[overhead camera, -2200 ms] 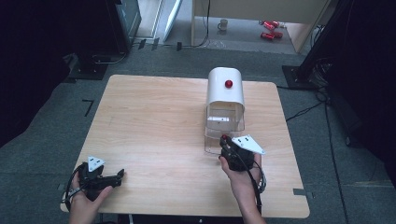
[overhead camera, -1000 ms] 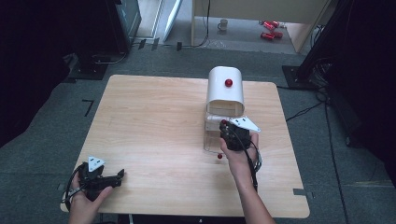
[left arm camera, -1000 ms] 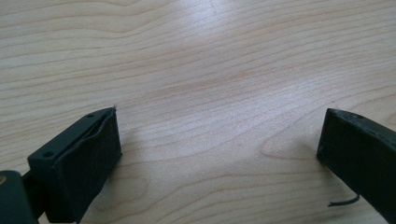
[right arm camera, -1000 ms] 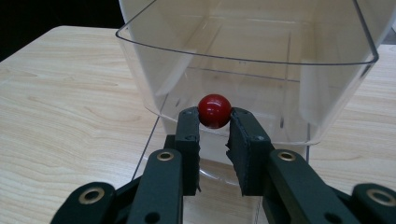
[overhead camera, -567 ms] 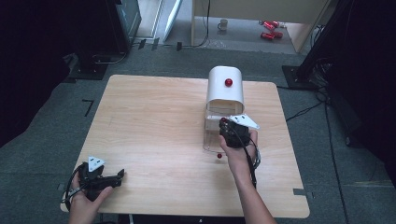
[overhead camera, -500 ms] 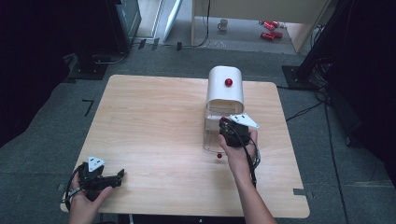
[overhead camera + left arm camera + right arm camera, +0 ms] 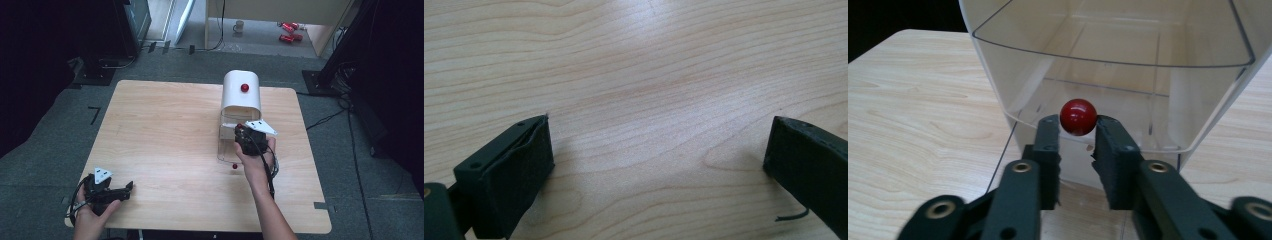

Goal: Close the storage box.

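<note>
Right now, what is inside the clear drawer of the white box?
The clear drawer looks empty: only its see-through floor and walls show. The right gripper holds its red knob. The white box covers the rear part.

The left gripper point(image 7: 105, 189) and the right gripper point(image 7: 1077, 131) are both black, and each carries a pale grey three-cornered plate on top and trails a thin black cable. The right one's jaws are flat matte-black blocks on dark arms, each arm fixed with round brass-ringed screws. Both forearms are bare, with no sleeves showing.
</note>
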The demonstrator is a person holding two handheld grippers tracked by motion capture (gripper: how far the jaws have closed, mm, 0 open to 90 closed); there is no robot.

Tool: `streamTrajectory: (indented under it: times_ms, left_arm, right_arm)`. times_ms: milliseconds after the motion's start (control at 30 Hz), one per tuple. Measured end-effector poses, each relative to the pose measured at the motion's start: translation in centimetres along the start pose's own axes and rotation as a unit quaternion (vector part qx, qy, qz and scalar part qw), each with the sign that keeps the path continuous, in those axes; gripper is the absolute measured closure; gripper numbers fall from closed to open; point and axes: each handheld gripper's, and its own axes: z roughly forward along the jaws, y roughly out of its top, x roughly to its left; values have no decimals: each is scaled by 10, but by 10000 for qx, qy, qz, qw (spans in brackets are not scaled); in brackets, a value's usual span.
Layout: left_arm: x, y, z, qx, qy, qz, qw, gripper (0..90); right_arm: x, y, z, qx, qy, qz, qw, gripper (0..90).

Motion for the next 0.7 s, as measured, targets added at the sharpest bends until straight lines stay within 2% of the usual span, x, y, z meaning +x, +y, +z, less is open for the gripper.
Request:
streamTrajectory:
  times_ms: [167, 300, 700]
  left_arm:
    - [0, 0, 0, 1, 0, 1, 10000, 0]
    - [0, 0, 0, 4, -8, 13, 10000, 0]
    - [0, 0, 0, 7, -13, 22, 10000, 0]
  right_arm:
    - [2, -6, -5, 159, 79, -64, 9998, 512]
    - [6, -18, -12, 342, 125, -136, 9992, 431]
    - [9, -63, -52, 382, 282, -20, 9989, 382]
